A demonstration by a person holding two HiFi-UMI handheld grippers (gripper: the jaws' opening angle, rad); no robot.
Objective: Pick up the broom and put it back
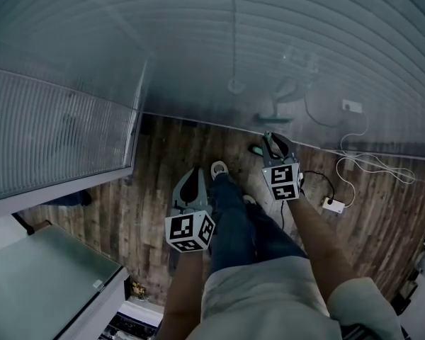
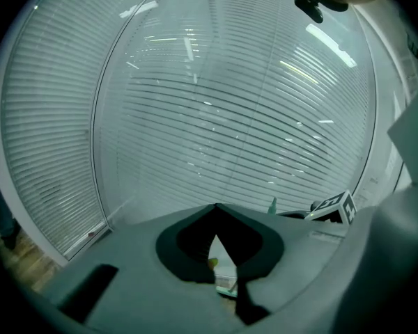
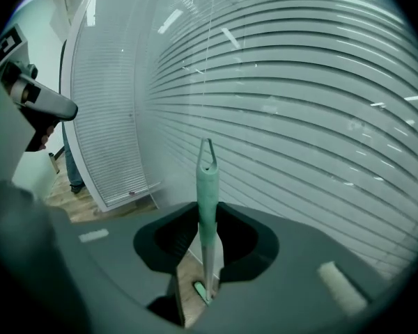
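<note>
underfoot, wood floor [image 1: 159, 158]; broom [image 3: 207, 207] near ribbed glass wall [image 1: 269, 48].

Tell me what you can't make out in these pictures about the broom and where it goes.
- Head of the broom: in the right gripper view only a green sliver shows; the right hand-held gripper, shut on the handle, hides the rest.
- Storage spot: no view shows a holder or hook.
- Left gripper view: the green and yellow bits below the closed jaws of the left hand-held gripper are too small to identify.
</note>
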